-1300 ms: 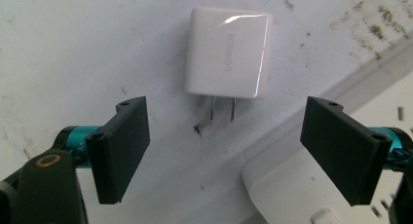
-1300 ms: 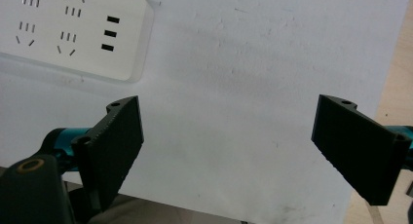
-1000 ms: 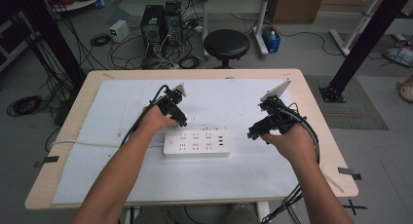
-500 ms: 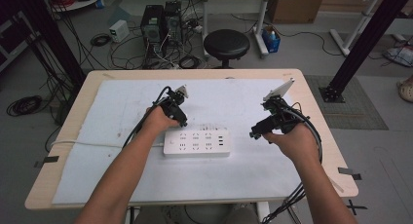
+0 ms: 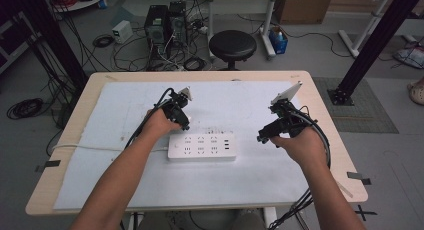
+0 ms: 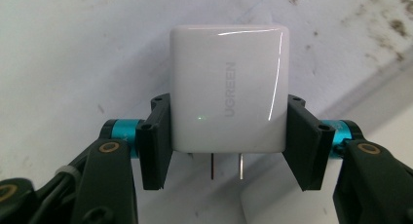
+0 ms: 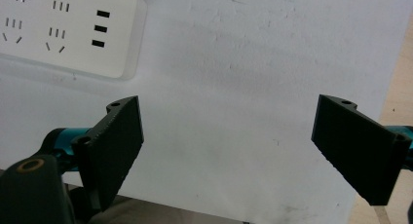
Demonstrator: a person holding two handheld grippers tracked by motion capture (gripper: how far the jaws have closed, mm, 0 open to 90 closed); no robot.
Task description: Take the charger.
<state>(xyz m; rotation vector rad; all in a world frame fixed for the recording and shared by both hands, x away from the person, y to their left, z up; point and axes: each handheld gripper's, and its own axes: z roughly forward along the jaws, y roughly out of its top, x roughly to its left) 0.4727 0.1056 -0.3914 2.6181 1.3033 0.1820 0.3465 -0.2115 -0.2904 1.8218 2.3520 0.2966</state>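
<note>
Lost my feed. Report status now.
Left hand-held gripper just closed on white charger, prongs toward camera. Right hand-held gripper open, empty. Power strip between both, sockets unobstructed.

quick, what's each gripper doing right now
left gripper: jaws have just been closing, now shut on the white charger.
right gripper: open, holding nothing.

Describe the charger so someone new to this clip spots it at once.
Start at the white mat covering the table, then find the power strip at its middle. Just behind the strip's left end, the left gripper is shut on the charger: a glossy white cube with grey UGREEN lettering and two flat metal prongs.
</note>
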